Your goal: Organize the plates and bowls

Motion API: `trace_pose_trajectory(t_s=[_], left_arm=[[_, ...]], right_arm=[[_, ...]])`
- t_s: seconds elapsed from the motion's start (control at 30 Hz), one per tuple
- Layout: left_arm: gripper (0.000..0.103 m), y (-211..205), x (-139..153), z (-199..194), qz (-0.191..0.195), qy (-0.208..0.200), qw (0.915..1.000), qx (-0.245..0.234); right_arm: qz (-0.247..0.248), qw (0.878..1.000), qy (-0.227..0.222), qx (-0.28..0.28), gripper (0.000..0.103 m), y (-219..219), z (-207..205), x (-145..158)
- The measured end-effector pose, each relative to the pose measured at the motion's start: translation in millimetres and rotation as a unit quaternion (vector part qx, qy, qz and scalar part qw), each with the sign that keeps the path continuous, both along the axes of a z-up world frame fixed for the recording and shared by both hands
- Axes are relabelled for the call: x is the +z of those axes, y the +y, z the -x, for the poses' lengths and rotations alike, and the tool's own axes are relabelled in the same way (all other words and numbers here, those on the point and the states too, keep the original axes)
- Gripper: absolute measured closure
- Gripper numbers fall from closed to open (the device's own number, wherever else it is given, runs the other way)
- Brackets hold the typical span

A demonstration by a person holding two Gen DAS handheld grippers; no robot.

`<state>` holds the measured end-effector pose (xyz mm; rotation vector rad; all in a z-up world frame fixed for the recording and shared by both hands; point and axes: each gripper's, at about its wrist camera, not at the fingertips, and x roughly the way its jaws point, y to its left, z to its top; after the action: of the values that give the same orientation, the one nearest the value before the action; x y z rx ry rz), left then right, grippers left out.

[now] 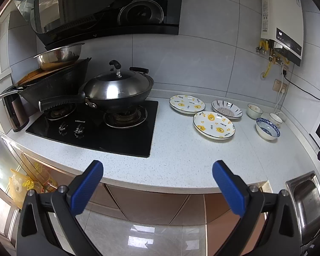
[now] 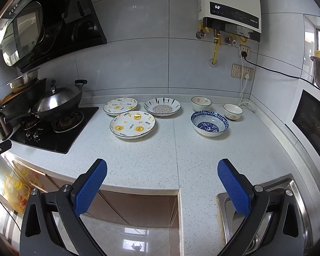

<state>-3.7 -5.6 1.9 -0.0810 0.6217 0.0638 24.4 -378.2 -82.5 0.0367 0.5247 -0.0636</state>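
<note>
On the speckled counter (image 2: 151, 162) lie three plates: a near bear-print plate (image 2: 132, 124) (image 1: 213, 125), a far bear-print plate (image 2: 120, 106) (image 1: 186, 104) and a striped plate with a patterned centre (image 2: 162, 106) (image 1: 226, 109). To their right stand a blue-patterned bowl (image 2: 209, 123) (image 1: 267, 128) and two small white bowls (image 2: 201, 103) (image 2: 232, 111). My left gripper (image 1: 157, 170) and right gripper (image 2: 162, 168) are both open and empty, held over the counter's front edge, well short of the dishes.
A black gas hob (image 1: 100, 125) with a lidded wok (image 1: 117, 90) and stacked pans (image 1: 57, 74) is at the left. A steel sink (image 2: 264, 213) is at the near right, a microwave (image 2: 311, 123) against the right wall. Cables hang from wall sockets (image 2: 243, 70).
</note>
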Motion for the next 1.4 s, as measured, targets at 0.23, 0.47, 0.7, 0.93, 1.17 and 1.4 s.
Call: trace_pose_trajectory(t_s=[0.23,0.47,0.7,0.93,1.17,1.4], left_arm=[[0.0,-3,1,1,-0.004,-0.002,1.0,0.003],[0.0,-8,2,2,-0.006,-0.001,0.9999,0.011],[0.0,-18,2,2,-0.01,0.001,0.9998,0.018],[0.0,-28,3,1,-0.013,0.004,0.9996,0.027],[0.0,-31,3,0,-0.012,0.005,0.9995,0.027],[0.0,-41,3,-7,-0.013,0.007,0.9996,0.026]], right_arm=[[-0.002,1.0,-0.002,0.004,0.001,-2,-1,-1],[-0.005,1.0,-0.005,0.014,0.001,-7,-5,-1],[-0.009,1.0,-0.006,0.024,0.001,-17,-11,-3],[-0.015,0.999,-0.007,0.032,0.001,-30,-16,-4],[-0.015,0.999,-0.004,0.037,0.001,-39,-19,-6],[-0.017,0.999,-0.003,0.036,0.001,-45,-20,-7]])
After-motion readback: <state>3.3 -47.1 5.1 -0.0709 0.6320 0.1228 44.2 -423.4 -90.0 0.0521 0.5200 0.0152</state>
